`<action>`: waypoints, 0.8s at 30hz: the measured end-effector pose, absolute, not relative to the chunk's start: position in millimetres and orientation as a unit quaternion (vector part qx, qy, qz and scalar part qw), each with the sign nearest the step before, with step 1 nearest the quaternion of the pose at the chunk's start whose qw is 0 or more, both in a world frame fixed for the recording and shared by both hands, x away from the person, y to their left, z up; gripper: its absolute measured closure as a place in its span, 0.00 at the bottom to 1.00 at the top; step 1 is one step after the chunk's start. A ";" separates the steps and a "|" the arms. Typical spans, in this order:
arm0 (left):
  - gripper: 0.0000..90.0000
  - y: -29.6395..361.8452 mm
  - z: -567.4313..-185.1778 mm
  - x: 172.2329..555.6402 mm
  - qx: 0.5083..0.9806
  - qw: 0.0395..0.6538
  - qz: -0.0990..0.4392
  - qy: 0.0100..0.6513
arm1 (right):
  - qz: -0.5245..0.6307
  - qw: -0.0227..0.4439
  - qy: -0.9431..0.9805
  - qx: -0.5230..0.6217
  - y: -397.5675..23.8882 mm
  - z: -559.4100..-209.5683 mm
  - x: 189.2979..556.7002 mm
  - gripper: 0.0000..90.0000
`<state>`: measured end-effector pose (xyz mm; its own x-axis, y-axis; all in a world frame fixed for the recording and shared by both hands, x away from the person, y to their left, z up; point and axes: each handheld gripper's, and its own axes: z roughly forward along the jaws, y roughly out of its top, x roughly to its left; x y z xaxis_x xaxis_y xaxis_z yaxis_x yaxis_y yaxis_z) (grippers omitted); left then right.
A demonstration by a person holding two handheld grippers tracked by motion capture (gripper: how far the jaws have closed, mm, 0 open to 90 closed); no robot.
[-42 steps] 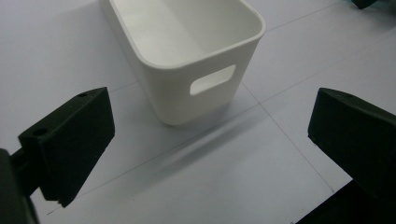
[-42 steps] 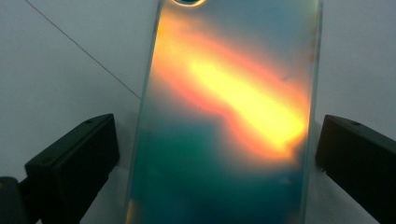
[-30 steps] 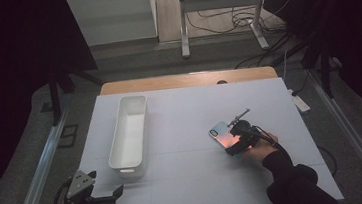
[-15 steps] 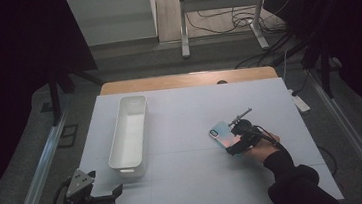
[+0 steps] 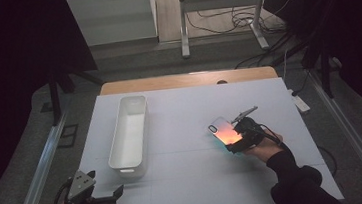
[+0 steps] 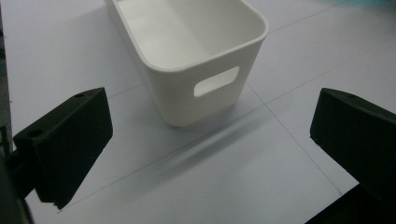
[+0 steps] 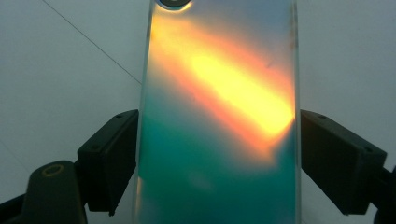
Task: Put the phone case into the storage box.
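Table [image 5: 190, 171]: I see a broad, flat, matte white top with thin grid lines, and a strip of wood along its far edge.
Bin [image 5: 129, 132]: a long, smooth white plastic tub with rounded corners sits left of centre, its length running near to far; a slot handle is cut in its near end wall [image 6: 216, 80], and from my left gripper view its inside looks bare.
Phone [image 5: 223, 132]: a flat, glossy rectangle lies right of centre, shiny side up, throwing back an orange-yellow band over teal; its camera ring [image 7: 173, 3] sits at the far end.
Right gripper [image 5: 235, 142]: I hold it at the phone's near end; its jaws sit one against each long edge of the phone [image 7: 217, 116], pinching it across its width.
Left gripper [image 5: 105, 199]: I hold it at the near left corner of the table, jaws spread wide with nothing between them, aimed at the bin's near end, well apart from it.
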<state>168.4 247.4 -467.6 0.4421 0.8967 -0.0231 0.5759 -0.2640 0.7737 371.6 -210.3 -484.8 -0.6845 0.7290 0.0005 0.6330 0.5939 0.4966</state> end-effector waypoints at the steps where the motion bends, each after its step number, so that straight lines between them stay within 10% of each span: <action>1: 0.00 247.5 -467.3 168.2 0.765 0.369 0.218 0.481 | 0.239 0.102 0.887 0.383 -210.3 -483.8 371.1 0.19; 24: 0.00 236.6 -453.5 178.3 0.758 0.418 0.211 0.454 | 0.315 0.100 0.872 0.362 -214.3 -457.8 354.7 0.19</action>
